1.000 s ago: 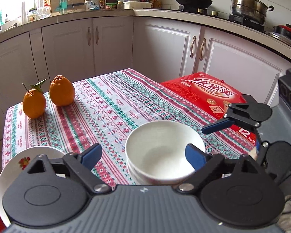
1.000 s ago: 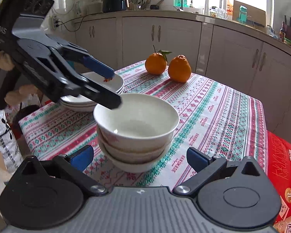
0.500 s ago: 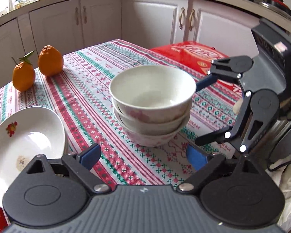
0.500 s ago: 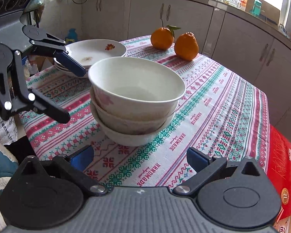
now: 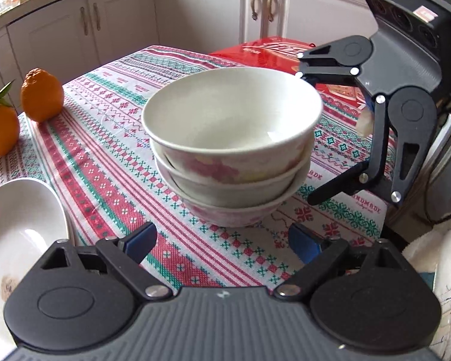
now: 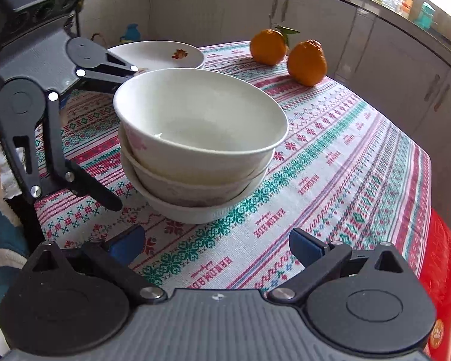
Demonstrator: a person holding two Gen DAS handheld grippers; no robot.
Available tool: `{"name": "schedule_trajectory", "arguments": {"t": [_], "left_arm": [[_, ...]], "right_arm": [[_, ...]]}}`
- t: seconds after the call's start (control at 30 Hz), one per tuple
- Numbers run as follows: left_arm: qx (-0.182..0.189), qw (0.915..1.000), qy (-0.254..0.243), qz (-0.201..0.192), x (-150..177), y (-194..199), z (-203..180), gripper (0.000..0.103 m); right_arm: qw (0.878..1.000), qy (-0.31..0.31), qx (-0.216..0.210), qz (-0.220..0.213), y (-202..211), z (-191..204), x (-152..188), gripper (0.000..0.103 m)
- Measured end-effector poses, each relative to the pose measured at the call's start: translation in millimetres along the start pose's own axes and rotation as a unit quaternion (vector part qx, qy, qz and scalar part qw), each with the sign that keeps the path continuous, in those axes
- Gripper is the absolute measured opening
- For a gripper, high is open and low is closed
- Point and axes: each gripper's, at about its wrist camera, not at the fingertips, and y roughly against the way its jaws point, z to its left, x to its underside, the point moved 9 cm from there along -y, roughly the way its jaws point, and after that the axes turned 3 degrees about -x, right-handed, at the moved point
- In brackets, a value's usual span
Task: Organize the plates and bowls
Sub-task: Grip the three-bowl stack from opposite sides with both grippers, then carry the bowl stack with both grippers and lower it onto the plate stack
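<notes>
Three white bowls with pink flowers [image 5: 231, 162] [image 6: 195, 150] are nested in a stack on the patterned tablecloth. My left gripper [image 5: 222, 242] is open just short of the stack, with nothing between its blue pads. In the right wrist view this left gripper [image 6: 126, 138] stands at the stack's left side, one finger by the top rim and one low near the cloth. My right gripper [image 6: 216, 243] is open too, with empty jaws, and its fingers [image 5: 305, 137] bracket the stack's right side. White plates [image 5: 24, 234] [image 6: 156, 54] lie stacked at the table's corner.
Two oranges [image 5: 42, 94] [image 6: 306, 63] sit at the far side of the table. A red box [image 5: 273, 51] [image 6: 442, 270] lies beyond the table's edge. White kitchen cabinets [image 5: 210, 15] run behind. Cloth and sleeves show by both grippers.
Both grippers have sunk and closed in on the bowl stack from opposite sides. The stack now looks larger and is seen more from the side. Jaws stay wide.
</notes>
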Motion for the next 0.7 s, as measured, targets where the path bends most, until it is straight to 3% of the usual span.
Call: {"name": "schedule_trajectory", "arguments": {"t": [0.43,0.7], "left_arm": [[0.061,0.9956,-0.070,0.007,-18,-2,-3,0.089],[0.085,0.9917,-0.094,0.016,-24,-4,-4,0.084]], "right_arm": [[0.995,0.066,-0.074,0.017,-14,1,-23,0.101],[0.992,0.078,-0.095,0.023,-12,1,-27,0.098]]}}
